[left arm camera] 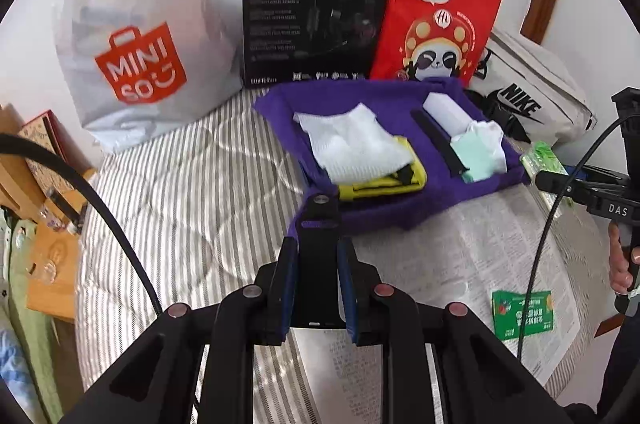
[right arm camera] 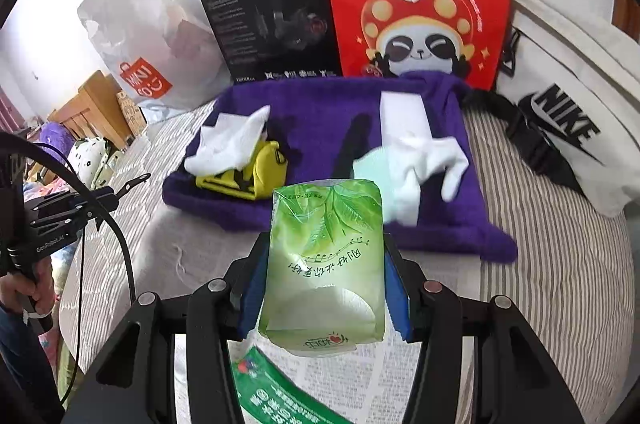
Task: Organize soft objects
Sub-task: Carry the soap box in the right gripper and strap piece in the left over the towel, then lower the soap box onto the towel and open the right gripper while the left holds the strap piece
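The left gripper [left arm camera: 318, 224] in the left wrist view is clamped on a flat black strap-like piece [left arm camera: 318, 264] whose far end lies at the near edge of the purple towel [left arm camera: 376, 208]; I cannot tell whether that piece is a loose strap or part of something else, since the fingers hide its sides. It looks thin and limp, so I judge it will droop past the pads and is best held near its middle. On the towel lie a white tissue [left arm camera: 352, 144] draped over a yellow pouch [left arm camera: 380, 184], a white block [left arm camera: 446, 112], a black strip [left arm camera: 438, 140] and a pale green and white sock bundle [left arm camera: 480, 152]. Behind stand a Miniso bag [left arm camera: 136, 36], a black box [left arm camera: 316, 12], a red paper bag [left arm camera: 436, 20] and a Nike bag [left arm camera: 532, 96], walling off the far side; a green card [left arm camera: 522, 312] lies on newspaper [left arm camera: 480, 256] nearby. In the right wrist view the right gripper [right arm camera: 326, 284] is closed on a green tissue pack [right arm camera: 324, 256], gripped across its width and held above the newspaper, just short of the towel's near edge. The pack should be light and squashy with a slick wrapper, so a firm mid-body squeeze seems right. The socks directly ahead crowd the open towel space, leaving a bare patch between them and the pouch.
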Demonstrator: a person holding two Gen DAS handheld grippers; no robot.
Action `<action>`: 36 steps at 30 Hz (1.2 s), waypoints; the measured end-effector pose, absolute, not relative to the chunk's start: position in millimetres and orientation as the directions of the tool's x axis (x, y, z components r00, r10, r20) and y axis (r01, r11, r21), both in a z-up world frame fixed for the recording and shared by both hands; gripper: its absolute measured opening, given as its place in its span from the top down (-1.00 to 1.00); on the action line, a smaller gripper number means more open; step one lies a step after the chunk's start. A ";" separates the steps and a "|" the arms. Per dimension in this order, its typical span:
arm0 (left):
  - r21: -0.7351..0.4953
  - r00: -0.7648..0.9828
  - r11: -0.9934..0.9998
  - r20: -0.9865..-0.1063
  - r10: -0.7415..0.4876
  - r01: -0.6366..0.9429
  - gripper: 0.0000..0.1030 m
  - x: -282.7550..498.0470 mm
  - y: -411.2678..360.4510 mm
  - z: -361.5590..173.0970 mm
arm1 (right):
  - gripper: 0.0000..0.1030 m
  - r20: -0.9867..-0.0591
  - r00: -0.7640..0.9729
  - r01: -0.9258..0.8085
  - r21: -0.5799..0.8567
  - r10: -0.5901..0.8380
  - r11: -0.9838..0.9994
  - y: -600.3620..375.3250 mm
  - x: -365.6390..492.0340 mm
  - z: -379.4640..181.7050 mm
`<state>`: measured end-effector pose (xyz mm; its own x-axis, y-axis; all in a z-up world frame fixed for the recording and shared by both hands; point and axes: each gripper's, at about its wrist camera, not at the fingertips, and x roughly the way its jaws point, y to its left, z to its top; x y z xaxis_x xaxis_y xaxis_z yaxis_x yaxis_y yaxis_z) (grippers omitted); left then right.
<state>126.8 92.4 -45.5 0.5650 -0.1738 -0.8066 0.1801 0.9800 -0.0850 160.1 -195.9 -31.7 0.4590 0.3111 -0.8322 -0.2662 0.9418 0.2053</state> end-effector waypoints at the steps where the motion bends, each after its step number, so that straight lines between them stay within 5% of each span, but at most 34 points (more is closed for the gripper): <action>1: -0.082 0.569 0.980 -0.804 -0.172 0.180 0.62 128.7 92.8 -42.0 | 0.00 -0.830 0.461 -0.269 0.206 0.313 0.941 -194.6 163.3 -29.9; 15: -0.079 0.598 0.974 -0.778 -0.193 0.213 0.62 187.4 80.9 -12.0 | 0.00 -0.833 0.451 -0.266 0.219 0.322 0.939 -183.9 233.0 -38.0; 36: -0.129 0.539 0.963 -0.807 -0.241 0.238 0.62 264.3 62.9 -42.1 | 0.00 -0.896 0.317 -0.307 0.212 0.310 0.928 -124.0 334.3 -121.4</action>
<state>264.3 62.9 -42.1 0.5390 -0.2414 -0.8070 0.2384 0.9626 -0.1288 334.3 -124.0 -121.4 0.3173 0.3097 -0.8964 -0.3069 0.9279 0.2119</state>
